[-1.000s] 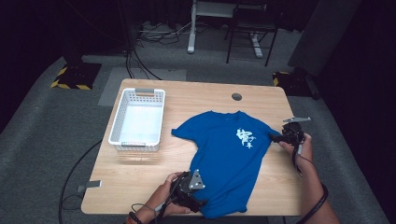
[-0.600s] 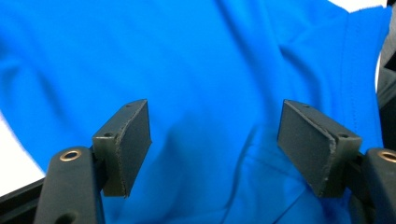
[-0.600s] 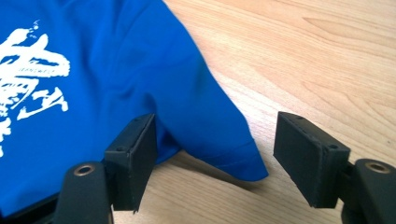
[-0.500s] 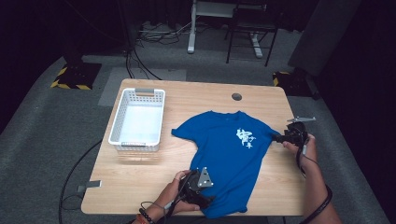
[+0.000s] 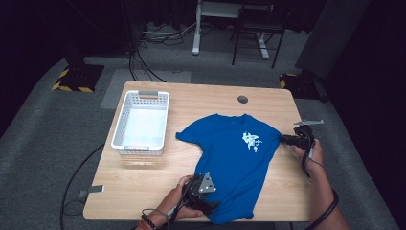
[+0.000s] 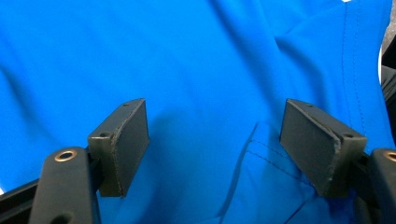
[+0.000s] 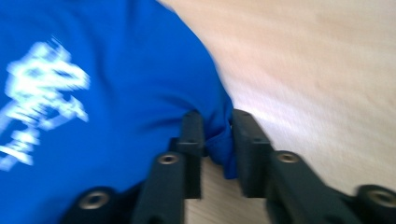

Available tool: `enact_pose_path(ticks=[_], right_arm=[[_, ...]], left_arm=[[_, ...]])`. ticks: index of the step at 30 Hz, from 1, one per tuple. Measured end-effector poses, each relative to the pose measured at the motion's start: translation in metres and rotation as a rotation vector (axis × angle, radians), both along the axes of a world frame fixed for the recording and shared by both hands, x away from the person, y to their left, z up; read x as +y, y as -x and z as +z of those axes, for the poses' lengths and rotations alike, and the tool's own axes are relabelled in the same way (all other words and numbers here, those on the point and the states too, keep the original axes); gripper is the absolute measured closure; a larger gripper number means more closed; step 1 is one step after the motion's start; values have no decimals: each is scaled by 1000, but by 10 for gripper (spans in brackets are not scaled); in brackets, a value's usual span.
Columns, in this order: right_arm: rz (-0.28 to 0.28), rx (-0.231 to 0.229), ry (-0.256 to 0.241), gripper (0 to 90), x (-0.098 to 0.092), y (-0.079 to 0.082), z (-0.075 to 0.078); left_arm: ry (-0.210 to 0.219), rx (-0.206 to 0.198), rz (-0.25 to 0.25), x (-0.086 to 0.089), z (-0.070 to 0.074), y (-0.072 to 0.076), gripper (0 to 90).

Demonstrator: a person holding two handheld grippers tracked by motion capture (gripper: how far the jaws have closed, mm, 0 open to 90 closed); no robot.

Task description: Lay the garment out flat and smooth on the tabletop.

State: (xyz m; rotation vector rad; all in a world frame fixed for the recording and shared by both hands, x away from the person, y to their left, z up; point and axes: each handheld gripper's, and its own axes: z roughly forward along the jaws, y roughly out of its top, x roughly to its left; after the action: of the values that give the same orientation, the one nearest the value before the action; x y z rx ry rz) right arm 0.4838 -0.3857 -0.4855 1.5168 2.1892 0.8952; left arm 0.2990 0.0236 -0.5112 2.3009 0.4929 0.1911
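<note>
The right tongs (image 7: 212,135) were clamped on a bunched fold of the blue T-shirt (image 5: 234,158), the cloth squeezed between the two black jaws at the shirt's sleeve edge; in the high view these tongs (image 5: 286,139) sat at the right side of the table (image 5: 191,103), held by the person's right hand (image 5: 310,152). The right gripper view was blurred, but the pinched cloth and the white print (image 7: 39,100) beside it were plain enough.

The left tongs (image 6: 215,149) stood wide open over the shirt's lower part, blue cloth (image 6: 187,70) lying between the spread jaws and a stitched hem fold just by one of them. From above, these tongs (image 5: 213,205) were at the near edge of the table by the shirt's bottom hem, in the person's left hand (image 5: 179,203), with a grey three-cornered plate (image 5: 207,183) on top.

The T-shirt lay spread flat on the right half of the table, print side up, its neck towards the far edge. A white basket (image 5: 141,123) stood well apart on the left half of the table. A small round grommet (image 5: 242,99) was set into the table's far side.
</note>
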Motion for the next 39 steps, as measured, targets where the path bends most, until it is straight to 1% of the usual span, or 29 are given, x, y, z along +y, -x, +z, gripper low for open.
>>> enact_pose_path(ticks=[1,2,4,5,7,8,9,10,11,12,13,14,15,16,17,19,22,24,25,26,28,30,33,35,36,39], right_arm=[[12,-26,-16,804,1,2,4],[27,-56,-9,809,4,4,10],[54,-109,-20,816,11,10,19],[70,-131,-16,815,16,13,23],[105,-161,5,815,28,18,29],[144,-191,25,812,40,22,33],[163,-201,42,811,46,24,34],[191,-216,61,809,57,28,36],[215,-227,65,809,66,30,37],[239,-228,71,809,73,33,38],[277,-232,87,809,83,36,37],[301,-233,96,808,91,38,37],[336,-236,106,808,102,41,36],[365,-231,111,808,111,44,35],[402,-228,128,807,120,47,32],[440,-223,153,795,131,51,29],[519,-209,195,769,148,59,23],[549,-198,211,746,156,62,18],[561,-187,212,721,158,62,16],[572,-172,213,672,160,62,13],[591,-135,214,617,163,62,8],[613,-122,231,531,166,63,5],[619,-107,204,486,164,64,8],[581,-123,186,469,161,63,13],[548,-126,158,461,159,61,15],[470,-118,114,453,156,53,17]], left_arm=[[1,-2,-1,0,0,0,237],[3,-4,1,0,0,0,237],[6,-4,4,1,-1,1,237],[5,-3,5,1,-1,1,237],[9,-8,4,1,-1,1,237],[9,-8,3,1,-1,1,237],[9,-8,4,1,-1,1,237],[9,-8,4,1,-1,1,237],[9,-8,5,1,-1,1,238],[9,-8,5,1,-1,1,237],[9,-8,5,1,-1,1,237],[9,-8,5,1,-1,1,238],[9,-8,5,1,-1,1,238],[8,-7,6,1,-1,1,238],[9,-8,5,1,-1,1,238],[9,-7,7,1,-1,1,238],[9,-7,5,1,-1,1,238],[8,-7,5,1,-1,1,238],[8,-7,5,1,-1,1,238],[8,-7,5,1,-1,1,238],[6,-7,5,1,-1,1,238],[9,-6,8,1,-1,1,238],[7,-7,7,1,-1,1,238],[7,-7,6,1,-1,1,238],[7,-7,6,1,-1,1,238],[6,-7,7,1,-1,1,238]])
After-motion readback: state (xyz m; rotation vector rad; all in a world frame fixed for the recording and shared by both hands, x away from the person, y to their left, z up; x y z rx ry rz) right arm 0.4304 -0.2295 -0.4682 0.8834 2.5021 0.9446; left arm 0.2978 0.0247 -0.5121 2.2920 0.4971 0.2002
